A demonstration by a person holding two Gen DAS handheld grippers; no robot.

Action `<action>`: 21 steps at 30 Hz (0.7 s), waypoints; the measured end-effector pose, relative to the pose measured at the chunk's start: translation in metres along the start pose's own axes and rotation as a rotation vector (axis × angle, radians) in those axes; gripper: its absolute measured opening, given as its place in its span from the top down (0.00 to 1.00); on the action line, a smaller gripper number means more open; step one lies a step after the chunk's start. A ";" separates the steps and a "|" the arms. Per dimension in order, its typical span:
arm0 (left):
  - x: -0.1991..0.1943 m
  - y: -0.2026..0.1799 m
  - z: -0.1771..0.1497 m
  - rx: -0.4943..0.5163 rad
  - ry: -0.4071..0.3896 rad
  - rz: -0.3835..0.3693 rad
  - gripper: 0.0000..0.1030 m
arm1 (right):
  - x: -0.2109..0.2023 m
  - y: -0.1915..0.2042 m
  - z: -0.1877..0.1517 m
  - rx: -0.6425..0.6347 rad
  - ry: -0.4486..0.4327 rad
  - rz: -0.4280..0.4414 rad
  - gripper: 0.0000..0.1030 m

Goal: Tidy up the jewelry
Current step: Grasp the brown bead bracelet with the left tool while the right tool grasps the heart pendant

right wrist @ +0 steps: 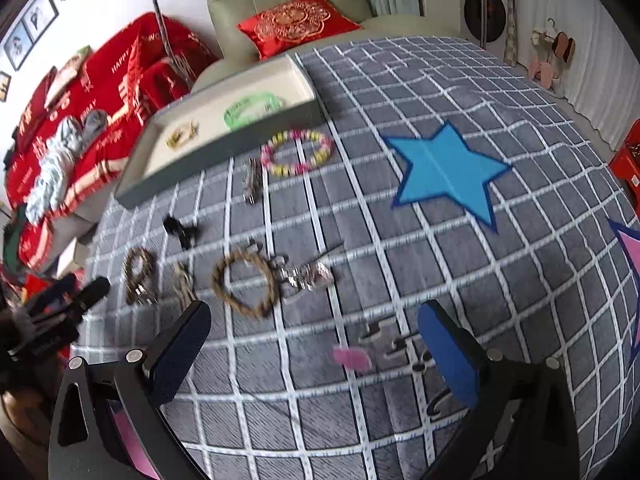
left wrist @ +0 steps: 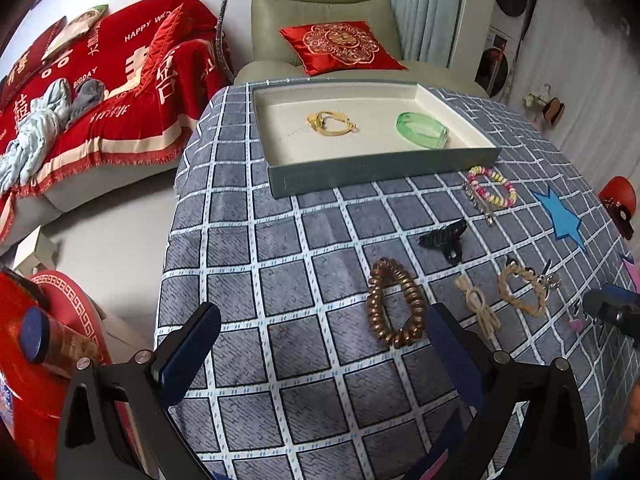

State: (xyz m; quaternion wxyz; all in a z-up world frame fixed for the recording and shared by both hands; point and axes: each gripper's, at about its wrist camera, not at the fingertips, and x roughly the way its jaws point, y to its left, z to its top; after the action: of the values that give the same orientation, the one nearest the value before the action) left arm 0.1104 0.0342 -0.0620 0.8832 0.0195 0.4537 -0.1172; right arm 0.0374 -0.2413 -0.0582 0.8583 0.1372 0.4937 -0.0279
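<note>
Your right claw (right wrist: 316, 344) is fully released, and the pink charm (right wrist: 352, 358) lies directly between its fingers on the bench (right wrist: 520, 272), positioned for pickup. Your left claw (left wrist: 324, 340) is likewise released and empty, with the coiled hair tie (left wrist: 394, 304) just ahead of it. The tray (left wrist: 380, 168) sits well ahead and already holds the gold bracelet (left wrist: 330, 123) and green bangle (left wrist: 422, 129).

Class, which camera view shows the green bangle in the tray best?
The left wrist view: the green bangle lies sharp and whole in the tray. The right wrist view shows it blurred, its near edge cut by the tray wall.
</note>
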 end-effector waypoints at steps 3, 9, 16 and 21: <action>0.005 0.008 0.003 -0.031 0.013 -0.019 0.00 | 0.001 0.000 -0.005 -0.022 0.004 -0.025 0.00; 0.020 0.014 0.004 -0.018 0.040 -0.039 0.00 | -0.001 -0.008 -0.008 -0.022 -0.009 -0.063 0.00; 0.032 0.014 0.003 -0.015 0.062 -0.054 0.00 | 0.011 -0.008 -0.007 -0.055 0.009 -0.090 0.11; 0.041 0.011 0.005 0.004 0.073 -0.042 0.02 | 0.027 0.003 -0.005 -0.128 0.023 -0.112 0.23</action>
State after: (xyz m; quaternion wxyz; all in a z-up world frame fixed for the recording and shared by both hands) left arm 0.1393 0.0365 -0.0928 0.8633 0.0159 0.4858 -0.1358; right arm 0.0478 -0.2345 -0.0830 0.8566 0.0547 0.5113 -0.0427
